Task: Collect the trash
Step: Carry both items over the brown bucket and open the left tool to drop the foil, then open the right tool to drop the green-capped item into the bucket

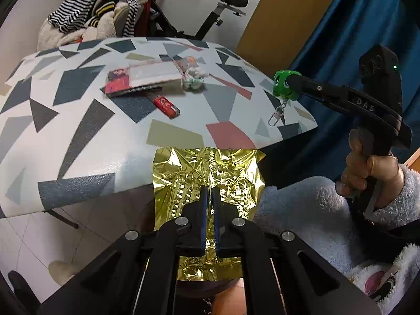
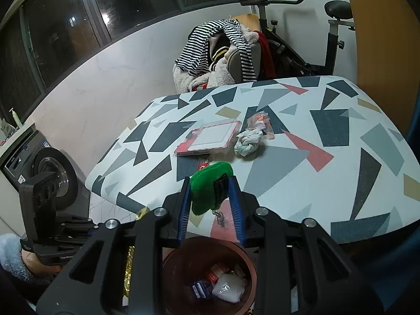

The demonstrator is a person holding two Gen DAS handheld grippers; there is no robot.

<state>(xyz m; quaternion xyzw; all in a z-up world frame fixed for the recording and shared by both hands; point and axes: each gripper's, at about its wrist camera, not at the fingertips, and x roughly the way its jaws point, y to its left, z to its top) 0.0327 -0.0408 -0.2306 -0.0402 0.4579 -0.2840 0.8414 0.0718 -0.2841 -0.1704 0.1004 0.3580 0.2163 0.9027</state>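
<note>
My left gripper [image 1: 209, 191] is shut on a crumpled gold foil wrapper [image 1: 231, 173], held off the near edge of the patterned table [image 1: 78, 136]. My right gripper [image 2: 211, 183] is shut on a green plush keychain [image 2: 210, 183], also seen in the left wrist view [image 1: 284, 82], with its metal clip [image 1: 275, 116] hanging. It hangs above the brown trash bin [image 2: 252, 270], which holds several bits of trash [image 2: 223, 286]. On the table lie a crumpled tissue [image 1: 194, 78], also in the right wrist view [image 2: 246, 141], and a clear snack wrapper [image 2: 260, 122].
A red-framed tablet [image 1: 141, 78] and a red USB stick [image 1: 166, 106] lie on the table. A chair piled with clothes [image 2: 223, 52] and an exercise bike [image 2: 315, 39] stand behind it. A washing machine [image 2: 34, 168] is at left. A blue curtain [image 1: 354, 26] hangs at right.
</note>
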